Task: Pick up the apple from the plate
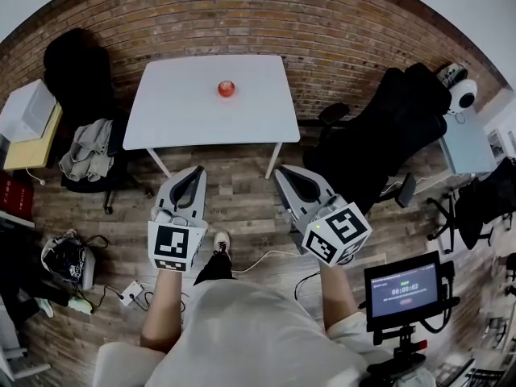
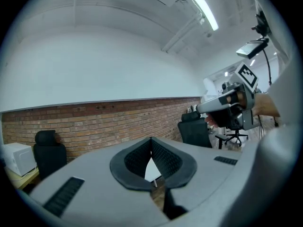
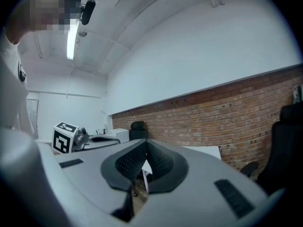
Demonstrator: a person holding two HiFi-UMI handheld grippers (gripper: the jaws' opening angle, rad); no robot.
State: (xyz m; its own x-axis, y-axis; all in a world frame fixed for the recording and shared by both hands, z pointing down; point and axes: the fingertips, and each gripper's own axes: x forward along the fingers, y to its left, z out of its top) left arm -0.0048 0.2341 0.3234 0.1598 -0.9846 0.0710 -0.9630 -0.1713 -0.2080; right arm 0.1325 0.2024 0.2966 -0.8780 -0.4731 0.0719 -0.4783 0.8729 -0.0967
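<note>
Holding left tool [image 1: 190, 185] and right tool [image 1: 297, 185] closed, empty, near; apple [image 1: 226, 89] sitting far, on desk [image 1: 185, 111], well apart. Risking knocking apple rolling if arriving with jaws unopened.

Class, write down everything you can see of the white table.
The table has a plain white rectangular top on thin white legs, two showing at its near edge. It stands on the wood-plank floor, its far edge by the brick wall. A small red apple sits near the far middle of the top.
</note>
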